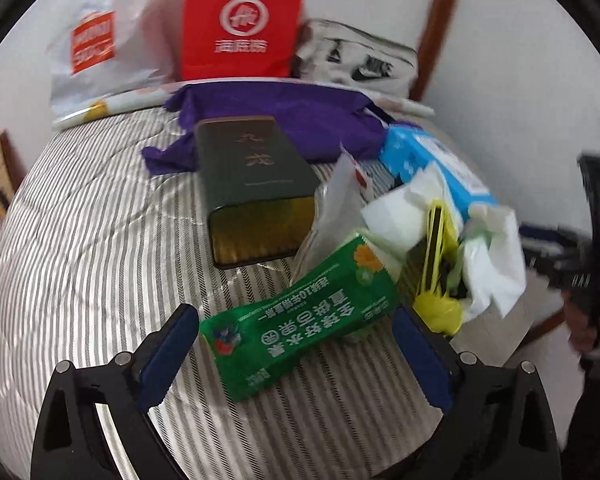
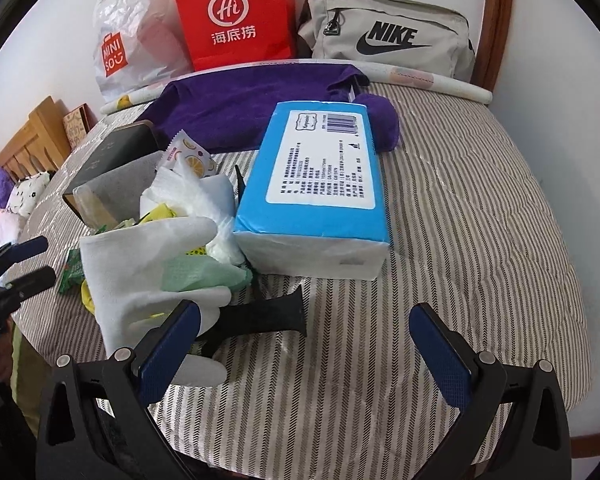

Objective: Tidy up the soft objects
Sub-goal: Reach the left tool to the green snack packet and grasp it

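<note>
A green snack packet (image 1: 300, 316) lies on the striped bed between the open fingers of my left gripper (image 1: 296, 344), which is not closed on it. Beside it sits a pile of white tissue (image 1: 488, 264), yellow plastic (image 1: 440, 312) and a blue tissue pack (image 1: 432, 160). My right gripper (image 2: 304, 340) stands open over the bed in front of the blue tissue pack (image 2: 320, 184). A white glove (image 2: 140, 272) lies by its left finger, next to a black strap (image 2: 260, 320). A purple cloth (image 2: 244, 108) is spread at the back.
A dark green box (image 1: 256, 188) lies on the striped cover (image 2: 460, 240). Against the wall stand a red paper bag (image 2: 236, 16), a white plastic bag (image 2: 136, 36) and a grey waist bag (image 2: 388, 36). The other gripper (image 2: 20, 268) shows at the left edge.
</note>
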